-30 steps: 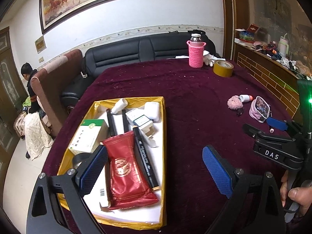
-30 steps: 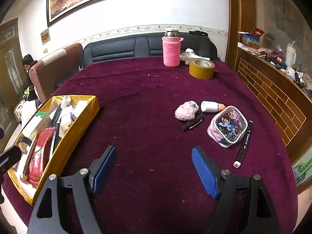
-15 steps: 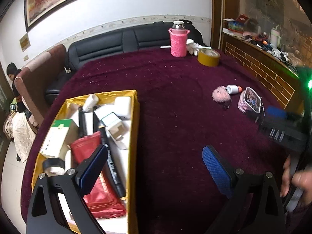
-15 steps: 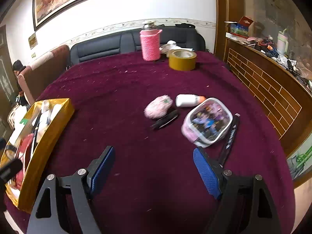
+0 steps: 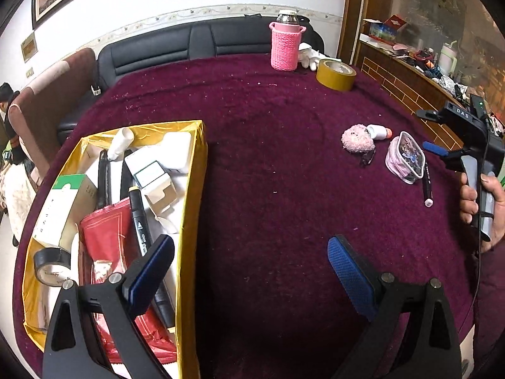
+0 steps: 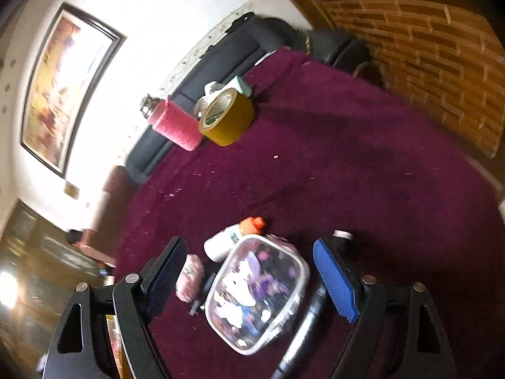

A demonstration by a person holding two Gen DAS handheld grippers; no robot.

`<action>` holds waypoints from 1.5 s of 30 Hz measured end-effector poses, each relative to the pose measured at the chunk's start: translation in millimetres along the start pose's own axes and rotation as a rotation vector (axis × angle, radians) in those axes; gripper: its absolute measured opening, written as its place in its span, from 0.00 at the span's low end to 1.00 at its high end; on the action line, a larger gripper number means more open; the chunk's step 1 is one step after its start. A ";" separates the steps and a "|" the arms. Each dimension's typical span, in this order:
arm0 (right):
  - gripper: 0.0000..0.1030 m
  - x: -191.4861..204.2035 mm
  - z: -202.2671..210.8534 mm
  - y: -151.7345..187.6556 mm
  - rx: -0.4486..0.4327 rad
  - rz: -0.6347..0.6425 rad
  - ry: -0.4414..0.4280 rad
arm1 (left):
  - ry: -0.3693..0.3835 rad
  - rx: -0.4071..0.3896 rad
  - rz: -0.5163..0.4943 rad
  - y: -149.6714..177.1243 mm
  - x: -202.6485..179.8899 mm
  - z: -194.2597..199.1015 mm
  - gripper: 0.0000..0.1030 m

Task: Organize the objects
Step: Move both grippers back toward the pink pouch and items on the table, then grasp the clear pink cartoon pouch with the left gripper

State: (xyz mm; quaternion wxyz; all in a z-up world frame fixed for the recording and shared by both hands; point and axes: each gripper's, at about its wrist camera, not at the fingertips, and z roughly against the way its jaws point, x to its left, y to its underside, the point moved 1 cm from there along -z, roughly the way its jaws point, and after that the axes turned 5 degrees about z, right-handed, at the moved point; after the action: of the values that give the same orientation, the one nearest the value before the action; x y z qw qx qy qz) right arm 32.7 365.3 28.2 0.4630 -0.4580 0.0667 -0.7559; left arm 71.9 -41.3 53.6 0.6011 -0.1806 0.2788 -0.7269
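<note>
1. Since a second ago the right gripper (image 6: 249, 278) has swung across the maroon cloth and rolled hard over, so the room looks tilted in its view. It now straddles the little pouch (image 6: 257, 293), which was well ahead of it before. The left gripper (image 5: 251, 263) has dipped a bit toward the gold tray (image 5: 192, 189).
2. Right jaws are wide, nothing pinched yet; the pouch sits between the blue pads without touching either. Left jaws are also wide and empty, hovering beside the tray's near corner.
3. My take on doing this well: level the roll first, come down so the pads meet the pouch's soft pink sides rather than its clear face, and keep clear of the black marker (image 6: 303, 325) lying against its right edge.
4. Texture-wise the pouch is squishy with a glossy printed window, so squeeze gently. The pink fuzzy pom (image 6: 189, 279) on the left is fluffy; the small white bottle (image 6: 222, 241) with an orange cap is hard and will roll.
5. Farther back: a yellow-brown tape roll (image 6: 228, 117) and a jar in a pink knitted sleeve (image 6: 176, 124).
</note>
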 end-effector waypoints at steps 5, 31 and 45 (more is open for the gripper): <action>0.85 12.1 -25.7 -3.6 0.060 0.050 -0.011 | 0.010 0.011 0.004 -1.7 -0.5 -4.1 0.94; 0.90 -7.3 8.3 9.2 0.046 0.001 -0.318 | 0.104 0.045 -0.244 -15.0 -146.8 -77.8 0.95; 0.90 -8.2 -1.1 13.4 0.053 -0.001 -0.231 | 0.213 0.058 -0.366 -1.5 -185.8 -90.1 0.23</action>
State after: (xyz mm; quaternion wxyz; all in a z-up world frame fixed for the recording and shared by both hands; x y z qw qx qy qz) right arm 41.7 363.7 15.4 0.4789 -0.5297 -0.0072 -0.7000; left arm 56.2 157.0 -2.2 0.4312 -0.1328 0.2822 -0.8466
